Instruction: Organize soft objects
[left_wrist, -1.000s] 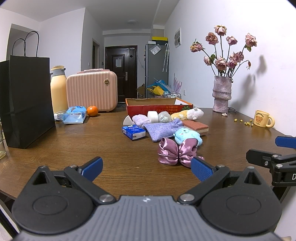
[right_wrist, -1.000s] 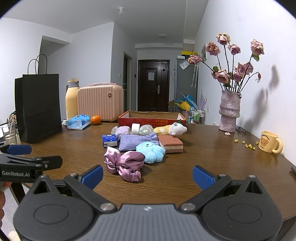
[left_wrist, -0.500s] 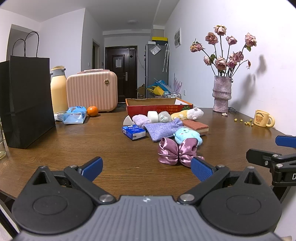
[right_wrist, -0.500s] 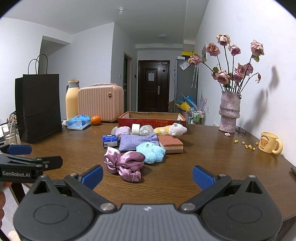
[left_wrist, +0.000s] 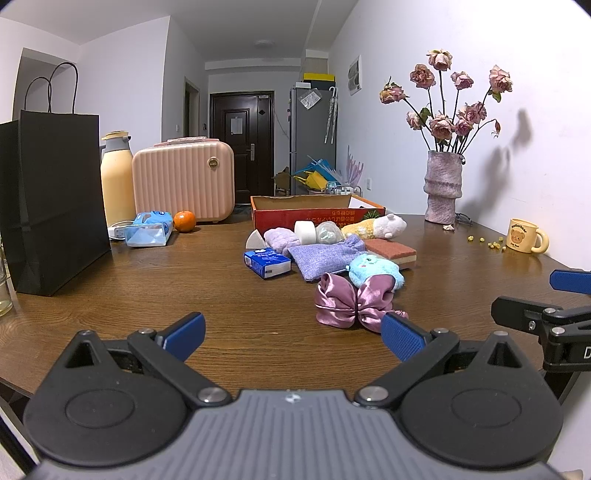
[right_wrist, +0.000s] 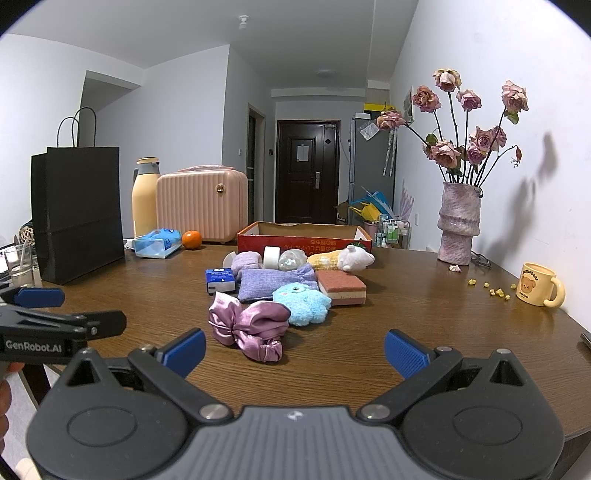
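- My left gripper (left_wrist: 291, 338) hangs over the near table (left_wrist: 184, 295) edge, jaws wide, empty.
- My right gripper (right_wrist: 293, 350) likewise: spread, holding nothing.
- The satin bow scrunchie (right_wrist: 247, 326) lies just ahead of both, touching the blue plush (right_wrist: 304, 302), with the red box (right_wrist: 303, 242) behind the pile.

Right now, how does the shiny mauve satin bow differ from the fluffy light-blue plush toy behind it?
The satin bow is glossy, smooth and mauve; the plush toy is fuzzy, matte and light blue. The bow lies nearer the open grippers, the plush toy farther back against the purple fabric pouch. Both rest untouched on the wooden table.
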